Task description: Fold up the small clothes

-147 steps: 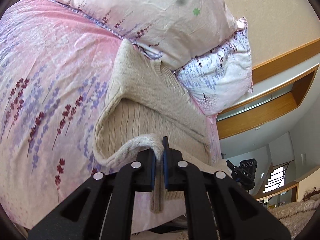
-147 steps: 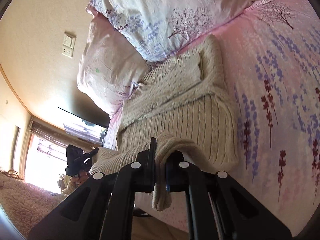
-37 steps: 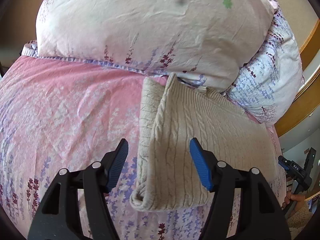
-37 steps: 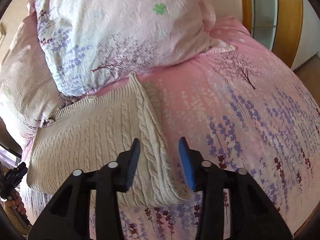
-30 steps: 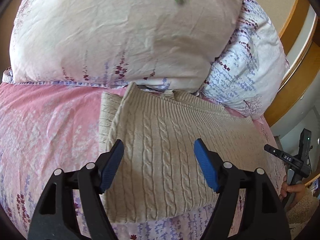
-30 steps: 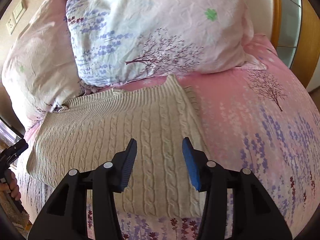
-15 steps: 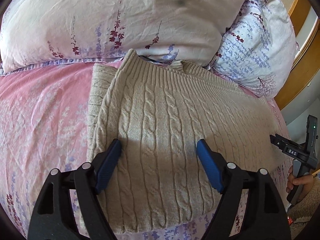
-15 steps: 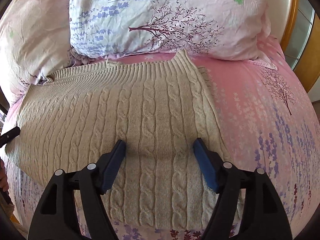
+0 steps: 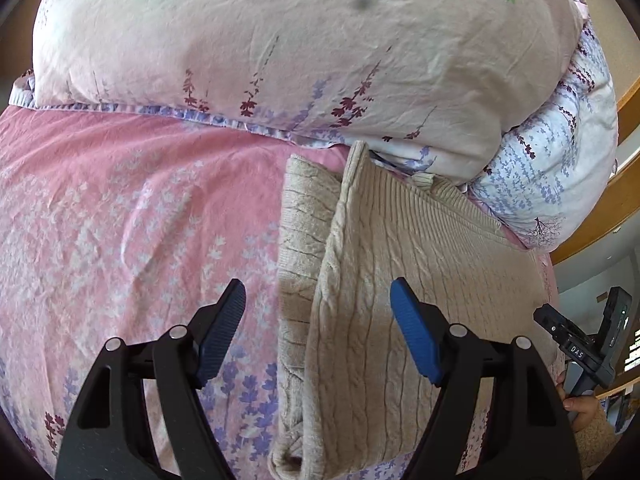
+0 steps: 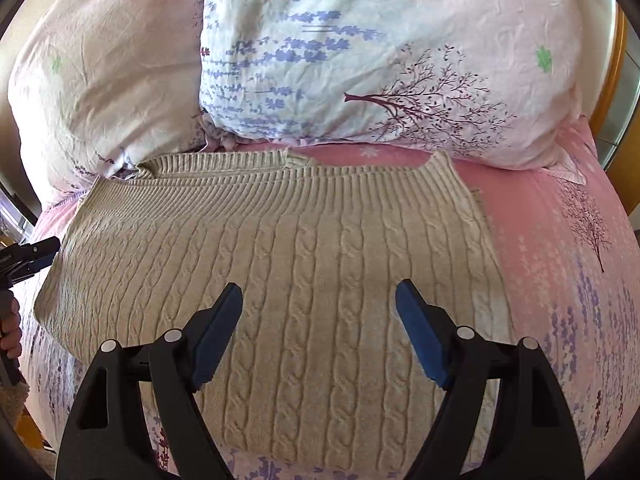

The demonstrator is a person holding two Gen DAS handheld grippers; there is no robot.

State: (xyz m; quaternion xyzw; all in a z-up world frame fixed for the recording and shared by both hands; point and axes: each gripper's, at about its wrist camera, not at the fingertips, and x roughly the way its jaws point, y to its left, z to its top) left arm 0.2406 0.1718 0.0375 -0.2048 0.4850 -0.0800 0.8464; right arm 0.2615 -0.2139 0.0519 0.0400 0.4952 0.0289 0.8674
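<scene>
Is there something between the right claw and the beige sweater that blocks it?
Nothing visible does. The right claw is open right over the folded sweater, with only bare knit between its blue pads. The pillows lie beyond the sweater's far edge.

left hand-held gripper (image 9: 318, 322): black frame, silver screws | blue ribbed pads (image 9: 414, 338)

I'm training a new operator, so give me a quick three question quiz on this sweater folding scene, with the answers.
1. True or false: the left claw is shut on the sweater.
2. What lies right behind the sweater's ribbed edge: A) pillows, B) a basket, C) a lamp?
3. Fill in: the right claw hovers open over the ____.

Key
1. False: both claws stand open, holding nothing.
2. A: two pillows, on the pink sheet.
3. Sweater, lying folded and flat.
</scene>
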